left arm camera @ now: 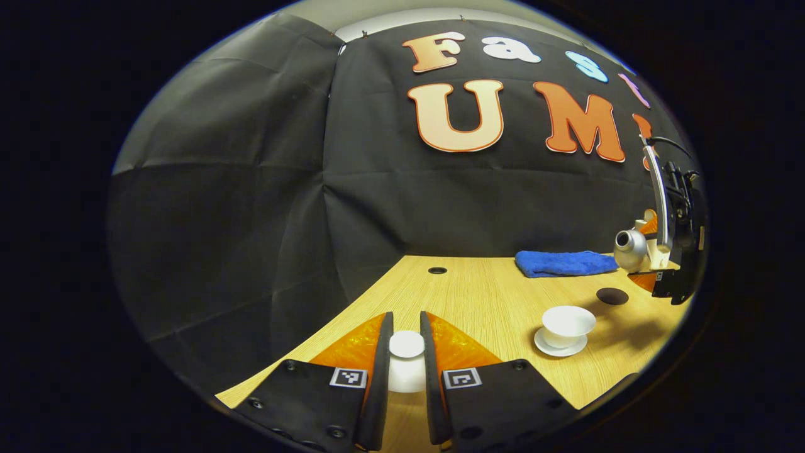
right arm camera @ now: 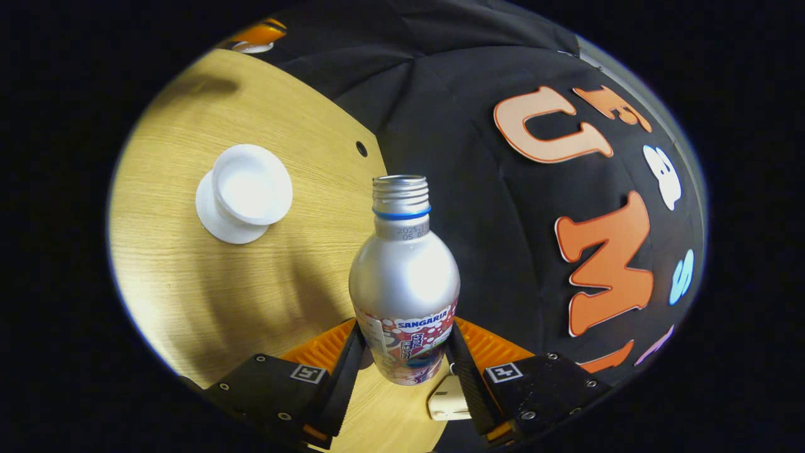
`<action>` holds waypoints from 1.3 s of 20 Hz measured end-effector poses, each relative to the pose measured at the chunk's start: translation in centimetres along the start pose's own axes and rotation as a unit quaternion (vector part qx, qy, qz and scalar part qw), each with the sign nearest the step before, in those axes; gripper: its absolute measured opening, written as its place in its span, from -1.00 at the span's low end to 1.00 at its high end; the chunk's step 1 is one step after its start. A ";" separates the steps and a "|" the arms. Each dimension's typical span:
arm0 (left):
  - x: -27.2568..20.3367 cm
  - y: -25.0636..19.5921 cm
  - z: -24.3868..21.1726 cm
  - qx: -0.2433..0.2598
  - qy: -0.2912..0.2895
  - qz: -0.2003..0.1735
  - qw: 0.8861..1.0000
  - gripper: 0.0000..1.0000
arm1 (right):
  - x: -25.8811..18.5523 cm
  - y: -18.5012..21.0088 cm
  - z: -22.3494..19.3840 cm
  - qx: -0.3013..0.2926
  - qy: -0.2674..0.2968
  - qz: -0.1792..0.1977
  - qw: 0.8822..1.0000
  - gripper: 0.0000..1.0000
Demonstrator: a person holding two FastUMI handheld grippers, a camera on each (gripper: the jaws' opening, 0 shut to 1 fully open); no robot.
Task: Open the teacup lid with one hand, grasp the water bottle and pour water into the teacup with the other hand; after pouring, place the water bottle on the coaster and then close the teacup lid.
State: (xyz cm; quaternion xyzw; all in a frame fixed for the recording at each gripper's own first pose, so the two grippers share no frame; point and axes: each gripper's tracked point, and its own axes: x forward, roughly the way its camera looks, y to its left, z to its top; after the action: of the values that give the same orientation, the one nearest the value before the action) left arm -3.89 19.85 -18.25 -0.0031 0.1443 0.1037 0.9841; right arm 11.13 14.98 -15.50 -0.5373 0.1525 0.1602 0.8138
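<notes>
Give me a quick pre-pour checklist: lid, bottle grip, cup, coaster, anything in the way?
1. Lid off the cup: ok. The left gripper has its jaws closed on the white lid, held away from the teacup.
2. Bottle grip: ok. The right gripper clamps the water bottle low on its body, both sides pressing.
3. Bottle cap: ok. The threaded neck is bare and open.
4. Cup ready: ok. The teacup sits open on its saucer; whether it holds water, cannot tell.
5. Mouth over cup: not ok. The bottle is tilted, but the cup lies off to the side of the neck.
6. Coaster free: ok. The blue towel lies apart from it.
</notes>
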 end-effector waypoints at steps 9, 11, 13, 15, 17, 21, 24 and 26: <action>-0.6 1.1 -0.6 -0.007 0.000 0.007 1.000 -0.39 | -1.2 1.3 1.9 -0.112 -0.020 -0.031 0.993 0.54; -0.7 1.3 -0.7 -0.012 0.000 0.007 1.000 -0.40 | -1.4 1.6 1.8 -0.139 -0.019 -0.031 0.990 0.54; -0.7 1.1 -0.8 -0.014 -0.001 0.006 1.000 -0.40 | -1.3 1.6 1.7 -0.158 -0.018 -0.031 0.987 0.54; -0.8 1.2 -0.9 -0.016 0.000 0.004 1.000 -0.39 | -0.8 1.6 1.4 -0.177 -0.018 -0.039 0.983 0.54; -0.8 1.2 -1.1 -0.018 0.001 0.004 1.000 -0.39 | -0.9 1.8 1.3 -0.191 -0.020 -0.048 0.980 0.54; -0.8 1.5 -1.2 -0.020 0.000 0.006 1.000 -0.39 | -1.3 1.8 1.8 -0.222 -0.025 -0.073 0.972 0.54; -1.0 1.8 -1.3 -0.021 0.000 0.007 1.000 -0.40 | -1.4 0.5 2.2 -0.265 -0.031 -0.113 0.957 0.54; -1.0 1.7 -1.4 -0.022 0.001 0.007 1.000 -0.40 | -1.0 0.0 2.2 -0.281 -0.030 -0.120 0.952 0.54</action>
State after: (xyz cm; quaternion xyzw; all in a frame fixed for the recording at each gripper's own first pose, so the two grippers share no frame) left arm -5.57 21.23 -19.26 -0.0234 0.1429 0.1138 0.9829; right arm 10.37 16.94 -14.29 -0.7534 0.0119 0.1139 0.6475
